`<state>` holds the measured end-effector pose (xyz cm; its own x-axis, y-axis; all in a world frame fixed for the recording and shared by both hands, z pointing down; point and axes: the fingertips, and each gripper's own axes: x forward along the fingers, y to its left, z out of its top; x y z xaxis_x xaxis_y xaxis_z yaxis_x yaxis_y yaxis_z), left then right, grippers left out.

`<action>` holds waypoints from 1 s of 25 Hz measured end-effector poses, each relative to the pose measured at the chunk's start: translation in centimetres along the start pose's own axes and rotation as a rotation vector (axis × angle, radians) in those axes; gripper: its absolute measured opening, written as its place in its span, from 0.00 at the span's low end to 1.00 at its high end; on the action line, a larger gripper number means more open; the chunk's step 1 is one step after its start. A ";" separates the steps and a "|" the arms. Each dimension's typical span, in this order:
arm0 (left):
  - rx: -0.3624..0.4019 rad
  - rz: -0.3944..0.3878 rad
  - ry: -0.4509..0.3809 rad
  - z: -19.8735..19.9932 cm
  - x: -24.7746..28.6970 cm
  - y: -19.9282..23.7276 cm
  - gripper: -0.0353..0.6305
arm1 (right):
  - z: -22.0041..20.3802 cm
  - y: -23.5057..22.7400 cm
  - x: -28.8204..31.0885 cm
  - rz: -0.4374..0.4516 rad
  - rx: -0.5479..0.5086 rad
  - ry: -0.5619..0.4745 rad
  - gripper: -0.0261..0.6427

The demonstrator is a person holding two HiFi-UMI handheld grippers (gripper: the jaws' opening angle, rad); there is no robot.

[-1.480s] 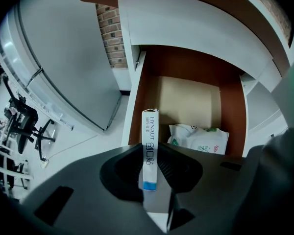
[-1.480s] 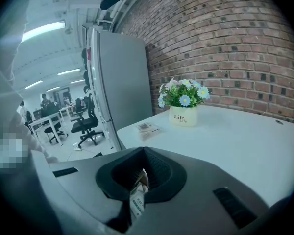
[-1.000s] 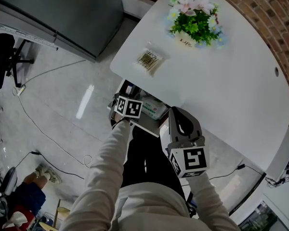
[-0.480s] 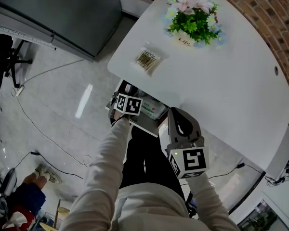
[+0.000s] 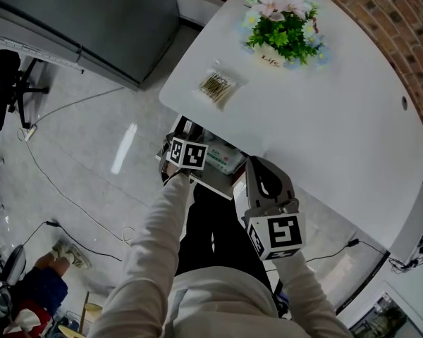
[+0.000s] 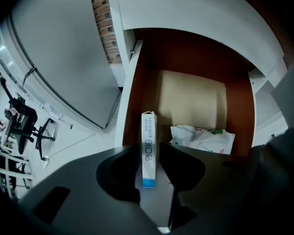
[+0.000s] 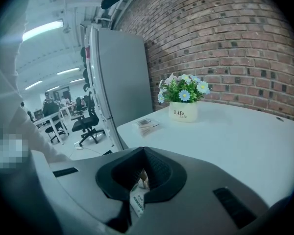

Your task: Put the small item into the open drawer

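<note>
A slim white box with a blue end (image 6: 148, 151) stands upright between the jaws of my left gripper (image 6: 149, 148), over the open drawer (image 6: 191, 97). These jaws have just been opening, and a thin gap shows on each side of the box. From the head view, the left gripper (image 5: 187, 155) points steeply down over the drawer (image 5: 208, 184), under the table's edge. My right gripper (image 5: 262, 171) hovers beside the drawer, its tips together, holding nothing that I can see. In its own view the right gripper (image 7: 144, 153) faces the tabletop.
A white and green packet (image 6: 203, 138) lies in the drawer, to the right of the box. On the white table (image 5: 324, 104) stand a flower pot (image 5: 285, 27) and a clear packet of sticks (image 5: 217, 86). A grey cabinet (image 5: 92, 20) stands to the left.
</note>
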<state>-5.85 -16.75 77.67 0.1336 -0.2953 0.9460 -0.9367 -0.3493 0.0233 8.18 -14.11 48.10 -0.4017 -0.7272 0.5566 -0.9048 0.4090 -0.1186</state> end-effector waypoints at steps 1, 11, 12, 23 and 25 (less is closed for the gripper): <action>-0.006 0.000 -0.009 0.1 -0.3 0.0 0.26 | 0.0 0.1 0.0 0.001 0.002 -0.002 0.08; -0.017 -0.012 -0.158 2.7 -6.7 -0.2 0.24 | 0.6 1.2 -0.5 0.013 -0.013 -0.026 0.08; -0.019 -0.013 -0.170 2.9 -7.3 -0.1 0.24 | 0.7 1.3 -0.6 0.012 -0.014 -0.029 0.08; -0.042 -0.039 -0.338 4.1 -14.5 0.6 0.19 | 1.6 2.4 -2.3 -0.008 -0.014 -0.077 0.08; -0.043 -0.050 -0.364 4.3 -15.8 0.4 0.19 | 1.8 2.6 -2.7 -0.011 -0.016 -0.087 0.08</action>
<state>-6.95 -16.06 61.29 0.2789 -0.5786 0.7665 -0.9377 -0.3362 0.0874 6.67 -12.06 44.74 -0.4027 -0.7765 0.4846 -0.9073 0.4087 -0.0990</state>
